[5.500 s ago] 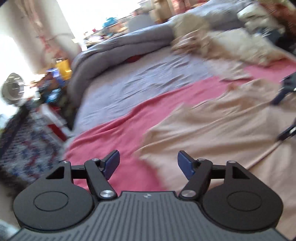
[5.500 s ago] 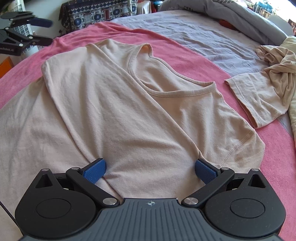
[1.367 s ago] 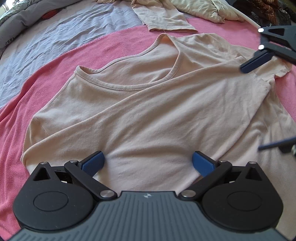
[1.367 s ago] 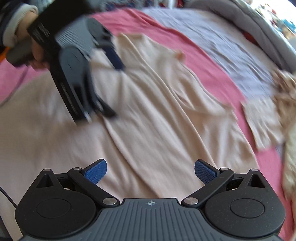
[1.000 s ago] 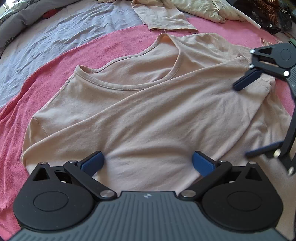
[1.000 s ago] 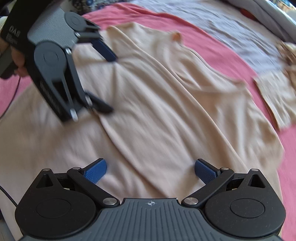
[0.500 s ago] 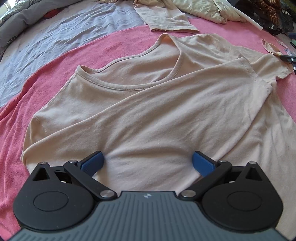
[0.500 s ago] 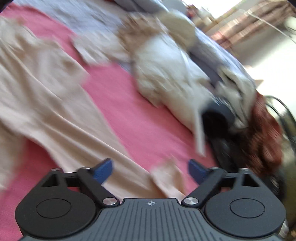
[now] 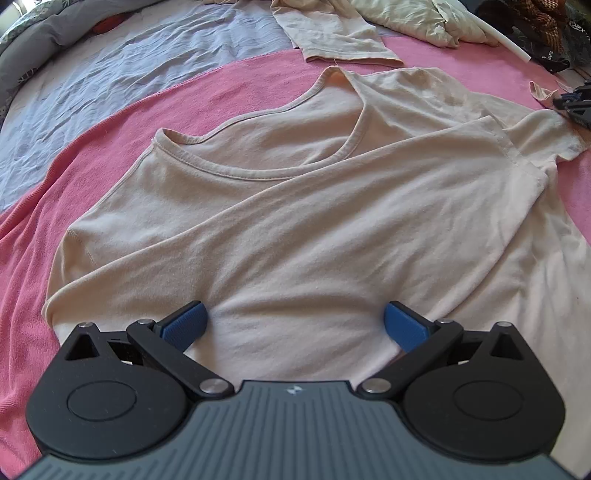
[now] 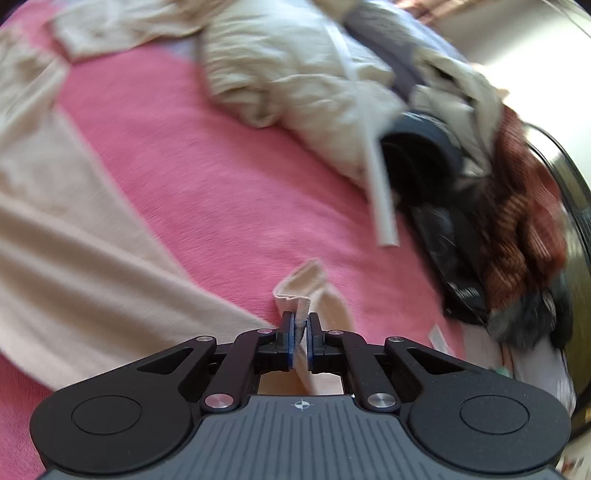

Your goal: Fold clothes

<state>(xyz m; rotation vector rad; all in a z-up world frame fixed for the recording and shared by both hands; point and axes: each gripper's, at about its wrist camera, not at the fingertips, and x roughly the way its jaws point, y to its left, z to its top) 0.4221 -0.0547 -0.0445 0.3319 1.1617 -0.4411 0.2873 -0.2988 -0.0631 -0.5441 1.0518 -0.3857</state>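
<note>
A beige long-sleeved shirt (image 9: 295, 206) lies on the pink blanket (image 9: 92, 155), one sleeve folded across its chest. My left gripper (image 9: 293, 325) is open, low over the shirt's body, holding nothing. My right gripper (image 10: 300, 343) is shut on the cuff of the shirt's other sleeve (image 10: 314, 288), at the shirt's far right side. That cuff (image 9: 541, 90) and part of the right gripper (image 9: 576, 101) show at the right edge of the left wrist view.
More beige clothes (image 9: 340, 33) and a cream bundle (image 10: 295, 74) lie beyond the shirt. A white tube (image 10: 380, 184), dark items and a rust knit (image 10: 524, 206) sit at the bed's right edge. A grey duvet (image 9: 40, 40) lies far left.
My right gripper swung away from over the shirt to its right side and closed on the sleeve cuff. My left gripper has stayed open in place.
</note>
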